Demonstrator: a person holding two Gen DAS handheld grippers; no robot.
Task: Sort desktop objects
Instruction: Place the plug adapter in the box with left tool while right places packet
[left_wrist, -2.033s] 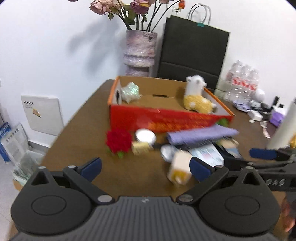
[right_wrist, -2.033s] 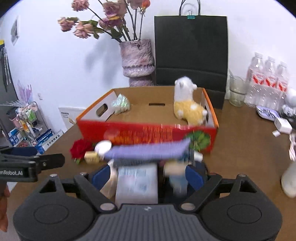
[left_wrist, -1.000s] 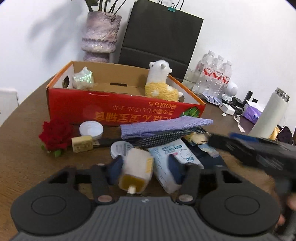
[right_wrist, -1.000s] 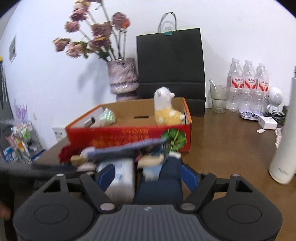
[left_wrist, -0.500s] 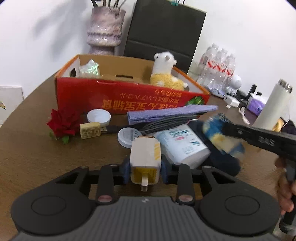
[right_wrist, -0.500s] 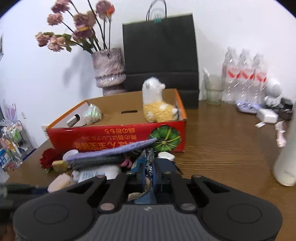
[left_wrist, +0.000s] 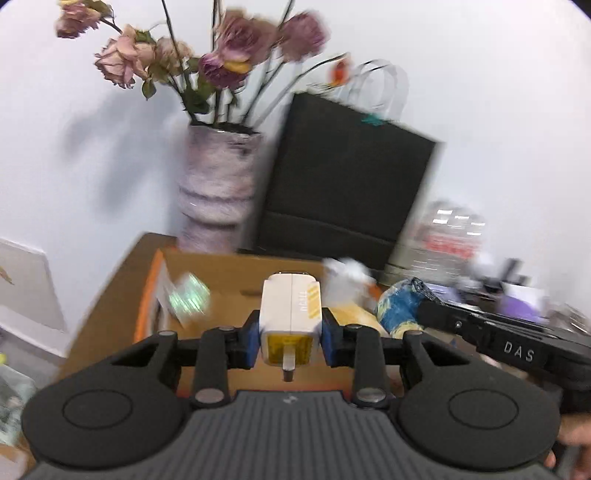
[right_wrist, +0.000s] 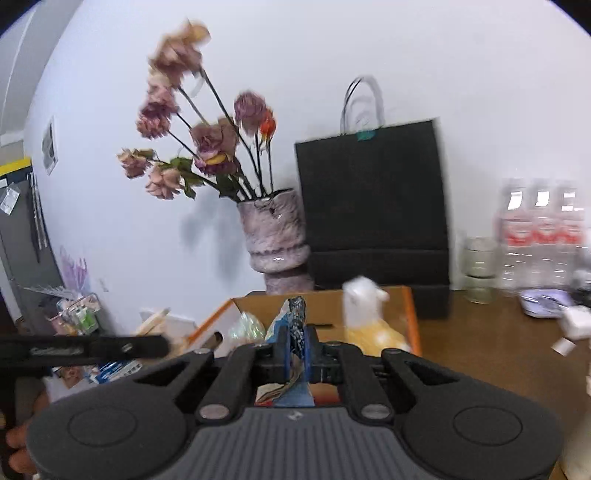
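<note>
Left gripper (left_wrist: 290, 338): jaws clamped on the charger (left_wrist: 290, 319), one blue pad on each flank, prong pointing back at the camera.
Right gripper (right_wrist: 295, 350): jaws pinched nearly together on the blue pouch (right_wrist: 291, 332), crumpled and poking up between the pads.
Change, left: half a second back, held low over the clutter in front of the box (left_wrist: 229, 273); now raised, with the charger in front of the box's open top.
Change, right: pouch lifted off the pile in front of the box; now also level with the box's open top, seen in the left view just right of the charger.
Box contents: plush (right_wrist: 364, 314) at the right end, shiny green wad (left_wrist: 188, 297) at the left end; middle of the box bare cardboard.
Behind the box: vase (right_wrist: 275, 240) and black bag (right_wrist: 373, 199), blurred by motion.
Meaning: both pickups look done; carry to the box under way, release not yet made.
Next, likely: reach on over the box's near wall, then open over the bare middle.
Risk: both loads close side by side, so some chance of a bump over the box.
</note>
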